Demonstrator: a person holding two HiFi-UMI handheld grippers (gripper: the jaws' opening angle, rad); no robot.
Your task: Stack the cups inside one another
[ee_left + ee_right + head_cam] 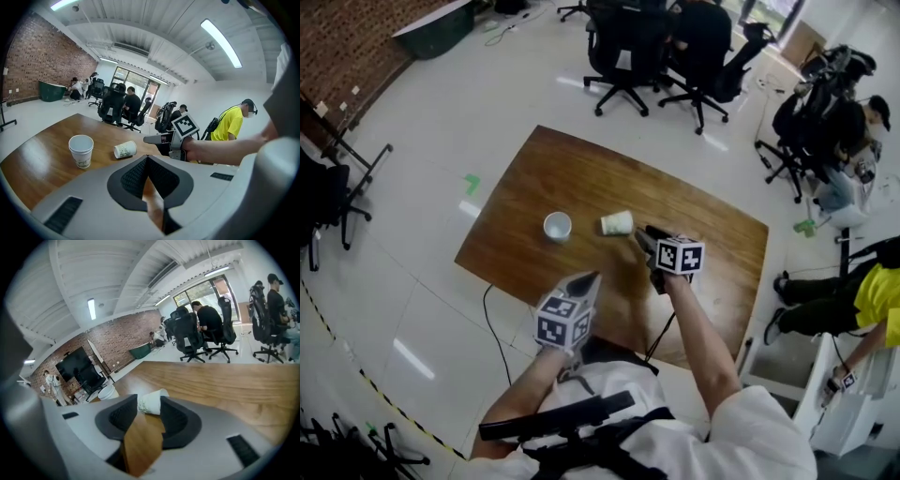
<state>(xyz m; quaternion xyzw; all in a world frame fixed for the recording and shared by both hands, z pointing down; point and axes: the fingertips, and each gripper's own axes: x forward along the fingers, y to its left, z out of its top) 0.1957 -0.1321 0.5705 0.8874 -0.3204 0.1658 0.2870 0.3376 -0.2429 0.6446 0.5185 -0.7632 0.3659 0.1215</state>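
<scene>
step in hand: pick up the fallen cup.

1. position. the white paper cup lying on its side [151,403] rests on the brown wooden table [581,169], near the white paper cup standing upright [557,226] but apart from it. the right gripper [645,236] is released, its jaws spread wide, and the fallen cup sits at the mouth of those jaws. no pad presses on it yet.

2. approach. judged from the right gripper view, the cup is roughly centred between the tips. advance until the pads [174,414] flank the cup wall about mid-length, not at the rim, which crushes easily.

3. grip. close gently. thin paper will likely buckle under a hard squeeze, and a round body may roll away if one pad arrives first.

4. orientation. which end is the mouth cannot be told with certainty. confirm before lifting, then turn the cup base-down.

5. support. the left gripper [146,158] is clenched on nothing, tips together, hanging over the near table edge. it could steady the upright cup during insertion, since a light cup tips readily.
</scene>
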